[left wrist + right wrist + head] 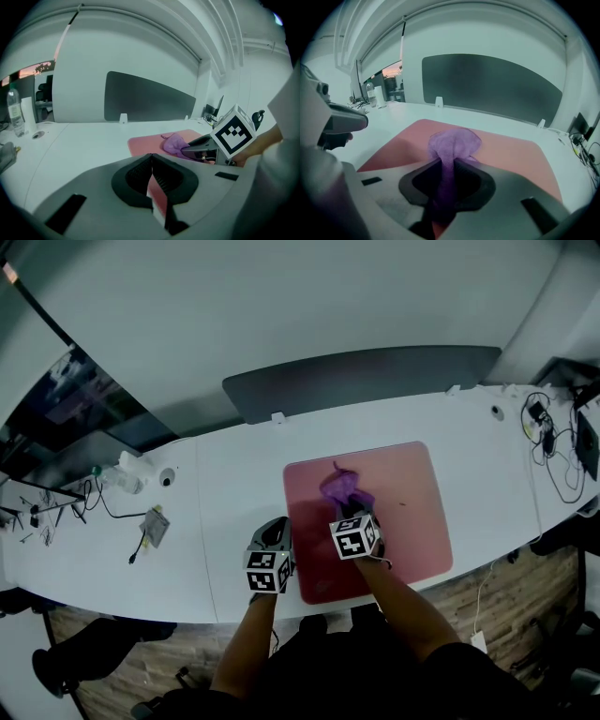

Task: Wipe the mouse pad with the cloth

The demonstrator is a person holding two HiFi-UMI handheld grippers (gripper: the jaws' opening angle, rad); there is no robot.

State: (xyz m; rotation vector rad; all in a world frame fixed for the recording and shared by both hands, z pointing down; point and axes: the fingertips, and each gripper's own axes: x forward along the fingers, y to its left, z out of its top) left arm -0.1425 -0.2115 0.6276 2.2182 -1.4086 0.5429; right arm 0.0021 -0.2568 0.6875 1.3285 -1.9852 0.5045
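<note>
A pink mouse pad (403, 517) lies on the white desk (225, 512). On it rests a crumpled purple cloth (342, 488) (454, 143) (176, 143). My right gripper (361, 514) (447, 180) is over the pad's near middle, shut on the cloth's near end, with the rest of the cloth spread on the pad ahead of the jaws. My left gripper (275, 532) (152, 176) is shut with nothing in it, at the pad's left edge near the desk's front; the pad (145, 143) shows just beyond its jaws.
A dark divider panel (366, 381) stands along the desk's back edge. At the far left lie a plastic bottle (122, 474), a small silver box (155, 526) and cables. More cables (553, 446) lie at the far right. Wooden floor (525, 596) lies below the desk's front edge.
</note>
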